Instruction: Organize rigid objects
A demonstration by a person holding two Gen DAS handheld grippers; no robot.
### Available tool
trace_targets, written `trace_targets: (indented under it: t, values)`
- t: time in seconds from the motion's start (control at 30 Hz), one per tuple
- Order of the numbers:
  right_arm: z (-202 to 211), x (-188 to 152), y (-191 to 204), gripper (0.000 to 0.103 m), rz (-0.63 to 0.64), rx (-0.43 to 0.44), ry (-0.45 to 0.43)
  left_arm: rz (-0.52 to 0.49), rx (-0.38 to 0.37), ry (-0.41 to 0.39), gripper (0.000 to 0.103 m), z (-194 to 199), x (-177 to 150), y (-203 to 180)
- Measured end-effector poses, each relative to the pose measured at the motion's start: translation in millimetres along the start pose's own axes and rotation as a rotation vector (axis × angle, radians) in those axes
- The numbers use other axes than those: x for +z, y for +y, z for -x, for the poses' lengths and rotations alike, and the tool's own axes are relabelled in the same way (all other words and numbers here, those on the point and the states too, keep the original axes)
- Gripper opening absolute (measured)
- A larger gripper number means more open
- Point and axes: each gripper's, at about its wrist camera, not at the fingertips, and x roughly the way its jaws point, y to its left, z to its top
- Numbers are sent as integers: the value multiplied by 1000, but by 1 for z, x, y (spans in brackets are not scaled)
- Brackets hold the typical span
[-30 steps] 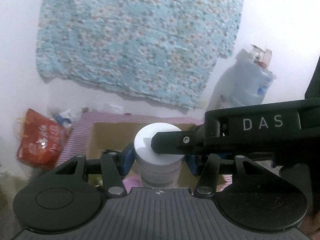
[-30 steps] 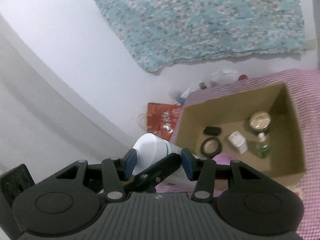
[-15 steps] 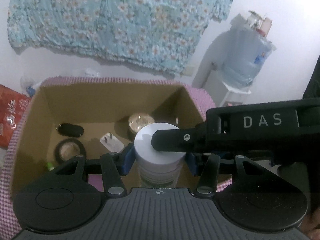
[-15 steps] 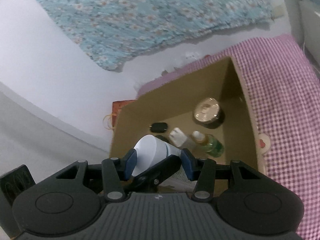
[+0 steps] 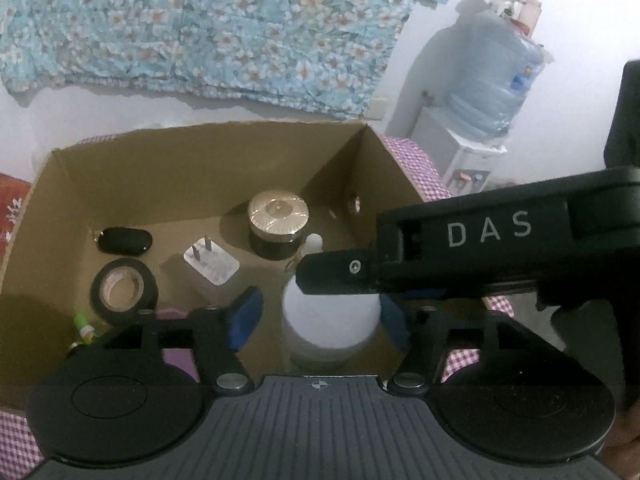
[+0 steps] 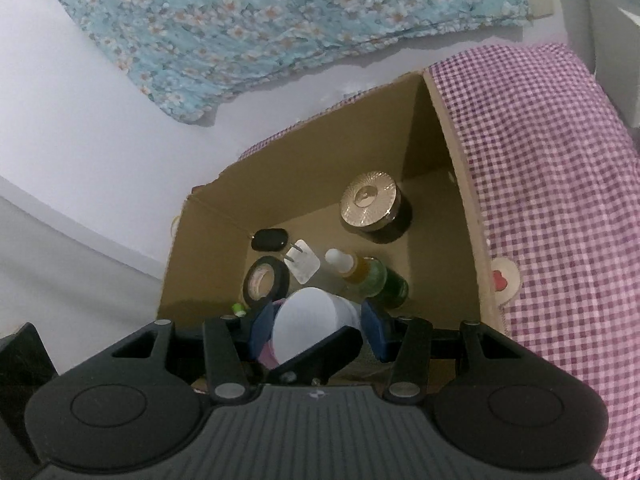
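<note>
A white jar hangs low inside the open cardboard box, between both pairs of blue pads. My left gripper has its jaws opening, and its pads stand a little off the jar's sides. In the left wrist view, a black finger of the other gripper crosses over the jar's lid. My right gripper is shut on the white jar, with a pad pressed on each side. The box holds a gold-lidded dark jar, a green dropper bottle, a white plug, a black tape roll and a black fob.
The box sits on a purple-checked cloth. A small green-capped item lies in the box's near left corner. A floral blue cloth hangs on the wall behind. A water dispenser stands at the right, a red bag at the left.
Both grippers came down and forward with the white jar, from in front of the box to inside it. The left gripper's pads have spread away from the jar.
</note>
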Motion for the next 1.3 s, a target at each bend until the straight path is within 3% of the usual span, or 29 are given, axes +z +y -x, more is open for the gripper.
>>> trace_targets:
  t: [0.1, 0.23, 0.43, 0.53, 0.6, 0.67, 0.83, 1.03, 1.17, 1.3]
  values:
    - [11, -1, 4, 61, 27, -21, -38, -5, 6, -9, 72, 5, 0, -3]
    - [33, -3, 6, 61, 22, -6, -94, -4, 22, -26, 82, 17, 0, -4]
    - [87, -22, 19, 65, 22, -24, -254, -6, 64, -71, 95, 54, -4, -5]
    - [115, -42, 30, 80, 54, -86, -356, 12, 92, -95, 100, 75, -8, 0]
    - [128, -57, 36, 98, 91, -156, -408, 24, 126, -105, 103, 88, -11, 7]
    - [135, -72, 42, 103, 126, -224, -448, 37, 181, -106, 103, 99, -15, 14]
    - [122, -96, 59, 103, 155, -317, -419, 56, 289, -129, 103, 112, -25, 28]
    - [101, -105, 77, 103, 185, -377, -392, 111, 324, -122, 103, 115, -29, 41]
    - [92, -107, 84, 103, 204, -388, -369, 91, 391, -148, 103, 115, -34, 43]
    - [80, -107, 88, 103, 217, -403, -341, 85, 379, -136, 103, 112, -35, 47]
